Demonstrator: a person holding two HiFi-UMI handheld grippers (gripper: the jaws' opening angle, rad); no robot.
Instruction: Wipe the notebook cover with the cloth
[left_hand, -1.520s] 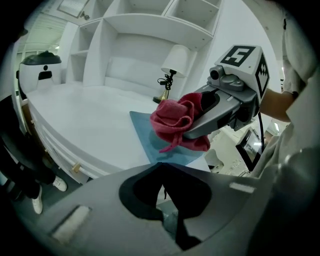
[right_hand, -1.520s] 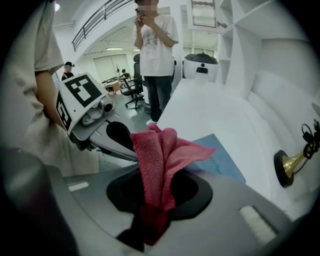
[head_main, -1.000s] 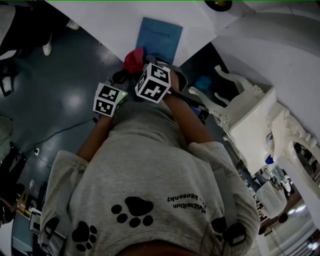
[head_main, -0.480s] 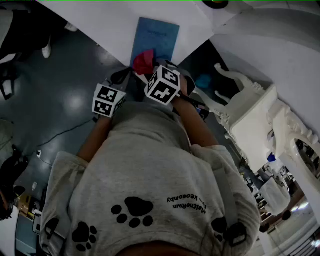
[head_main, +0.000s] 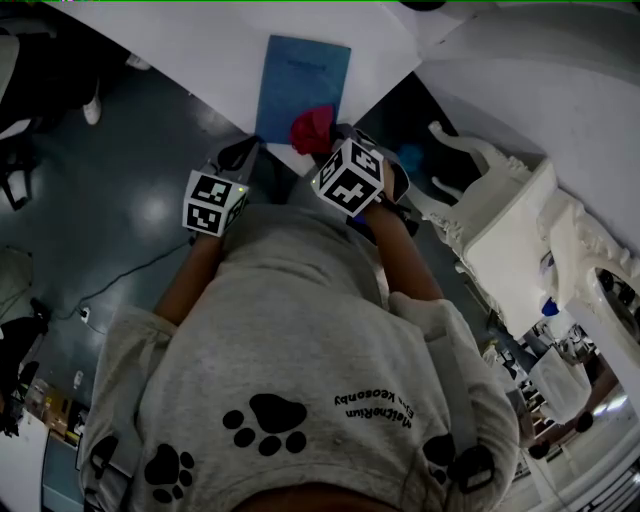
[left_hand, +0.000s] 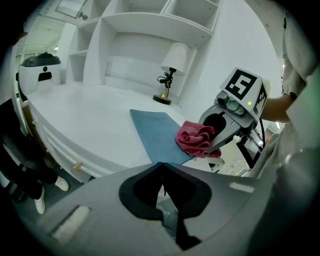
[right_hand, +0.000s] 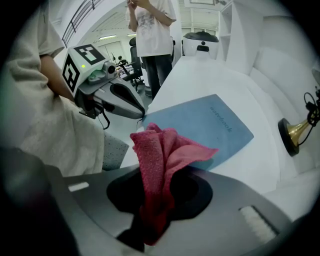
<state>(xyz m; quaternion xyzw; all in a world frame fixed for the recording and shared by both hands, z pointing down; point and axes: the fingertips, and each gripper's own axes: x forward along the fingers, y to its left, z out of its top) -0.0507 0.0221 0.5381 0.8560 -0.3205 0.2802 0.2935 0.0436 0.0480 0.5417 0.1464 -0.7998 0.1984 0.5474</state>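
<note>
R gripper (right_hand: 155, 200) is clamped on a crumpled pink-red terry cloth (right_hand: 160, 155); the cloth's lower part is pinched betw. the jaws and the rest fans up and fwd. In head view the cloth (head_main: 312, 128) sits over the near right corner of a thin blue rectangular notebook (head_main: 303, 85), w/ the R gripper (head_main: 335, 140) right behind it. L gripper view shows the cloth (left_hand: 196, 140) bunched against the notebook's (left_hand: 160, 135) near edge and seemingly on the cover, held by the R gripper (left_hand: 220, 137).

The notebook (right_hand: 205, 127) lies flat and closed on a white tabletop (right_hand: 210, 75), close to the table's (head_main: 200, 50) edge, small print on the cover too small to read.

L gripper (left_hand: 162, 190) has its jaws together w/ nothing betw. them. It (head_main: 240, 155) is held low at the table's (left_hand: 90, 115) edge, tip (right_hand: 137, 112) just beside the notebook's near left corner; contact can't be told.

Far side of the table: brass-based lamp w/ white shade (left_hand: 170, 75), white shelving (left_hand: 150, 30) behind. A person in a light T-shirt (right_hand: 150, 35) stands beyond the table.
</note>
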